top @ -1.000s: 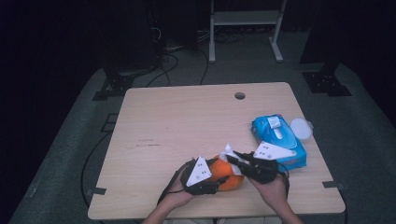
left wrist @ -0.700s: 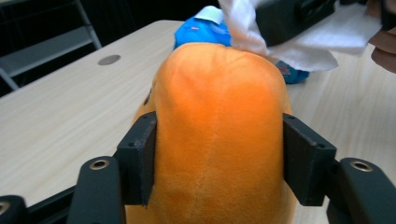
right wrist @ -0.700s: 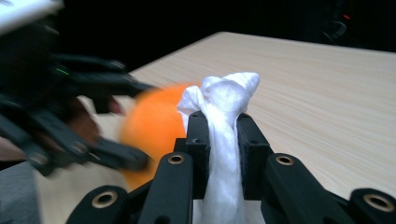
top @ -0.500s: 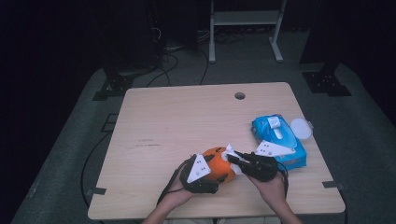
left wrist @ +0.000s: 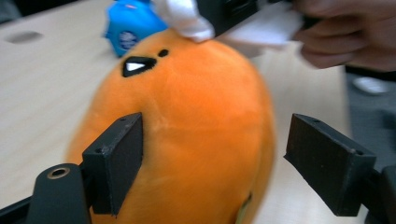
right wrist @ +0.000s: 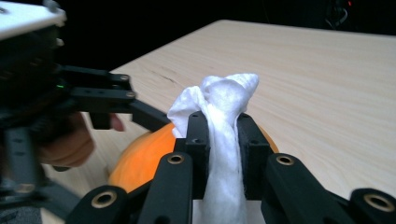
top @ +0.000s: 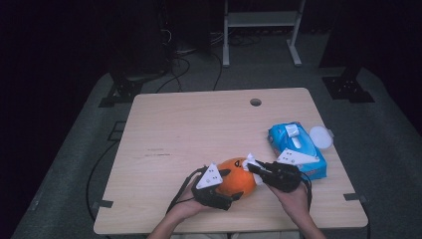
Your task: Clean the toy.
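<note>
Here the wooden table [top: 199,129] takes up the middle of the high view, pale and bare across its upper half, with a small round hole [top: 256,102] near its far edge. At the right of the tabletop lies a blue pack of wipes [top: 288,137], with a white round lid [top: 320,137] just beside it at its right.

Low in the frame, near the front edge of the table, sits the orange plush toy [top: 238,178], rounded, with a black-and-white eye mark and a small black dot that face the left gripper view [left wrist: 187,121]. It stands on the tabletop between the two grippers.

The left gripper [top: 230,185] comes in from the lower left of the high view, held in a hand [top: 191,205]. Its jaws have just been opening and now stand wide on either side of the toy: in the left gripper view the left pad lies against or just beside the plush, and the right pad stands clear of it with a gap of table showing.

The right gripper [top: 251,166] comes in from the lower right, held in the other hand [top: 293,196]. Its jaws are pressed tight on a white wipe [right wrist: 219,121], which is bunched between the pads and sticks up past their tips. In the left gripper view the wipe [left wrist: 184,18] touches the top of the toy, at the upper middle of that frame.
</note>
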The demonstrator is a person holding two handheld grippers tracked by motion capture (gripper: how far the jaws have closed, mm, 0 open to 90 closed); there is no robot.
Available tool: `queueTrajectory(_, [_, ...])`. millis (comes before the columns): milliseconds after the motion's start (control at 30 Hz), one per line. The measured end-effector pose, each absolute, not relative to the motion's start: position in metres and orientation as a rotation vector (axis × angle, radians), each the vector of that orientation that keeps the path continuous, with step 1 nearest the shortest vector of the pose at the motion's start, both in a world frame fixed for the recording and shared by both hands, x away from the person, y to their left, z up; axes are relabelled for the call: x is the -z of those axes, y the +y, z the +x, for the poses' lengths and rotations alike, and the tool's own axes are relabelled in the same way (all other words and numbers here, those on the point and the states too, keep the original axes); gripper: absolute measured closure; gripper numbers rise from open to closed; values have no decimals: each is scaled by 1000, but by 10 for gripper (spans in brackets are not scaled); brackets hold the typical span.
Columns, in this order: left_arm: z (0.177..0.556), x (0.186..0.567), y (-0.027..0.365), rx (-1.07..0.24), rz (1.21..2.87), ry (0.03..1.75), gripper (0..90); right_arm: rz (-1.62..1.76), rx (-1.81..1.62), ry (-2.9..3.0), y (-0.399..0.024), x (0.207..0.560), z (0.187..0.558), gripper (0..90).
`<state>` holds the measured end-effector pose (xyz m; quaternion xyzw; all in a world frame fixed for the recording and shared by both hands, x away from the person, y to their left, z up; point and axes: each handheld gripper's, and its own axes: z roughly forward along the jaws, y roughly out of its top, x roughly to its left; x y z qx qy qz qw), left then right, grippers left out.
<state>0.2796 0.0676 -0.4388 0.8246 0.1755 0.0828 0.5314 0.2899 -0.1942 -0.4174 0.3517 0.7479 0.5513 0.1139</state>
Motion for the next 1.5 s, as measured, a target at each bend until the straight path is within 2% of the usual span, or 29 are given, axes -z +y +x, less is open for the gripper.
queueTrajectory(200, [289, 434, 72, -333, 1893, 525, 166, 1011, -1649, 2233, -194, 423, 291, 771])
queueTrajectory(367, [287, 443, 66, -308, 1920, 521, 203, 936, -1656, 2236, -187, 416, 285, 770])
queueTrajectory(633, [282, 443, 60, -291, 1962, 467, 221, 1075, -1593, 2214, -203, 426, 296, 769])
queueTrajectory(800, [282, 445, 59, -300, 1954, 472, 221, 905, -1608, 2229, -190, 408, 281, 769])
queueTrajectory(900, [281, 445, 58, -305, 1961, 469, 222, 900, -1555, 2259, -185, 412, 281, 768])
queueTrajectory(1067, [280, 446, 54, -305, 1963, 456, 224, 1039, -1549, 2231, -206, 425, 293, 768])
queueTrajectory(1267, [280, 448, 54, -296, 1960, 448, 224, 1069, -1507, 2273, -219, 429, 291, 764])
queueTrajectory(1500, [281, 447, 56, -297, 1949, 459, 221, 1132, -1424, 2296, -254, 441, 281, 752])
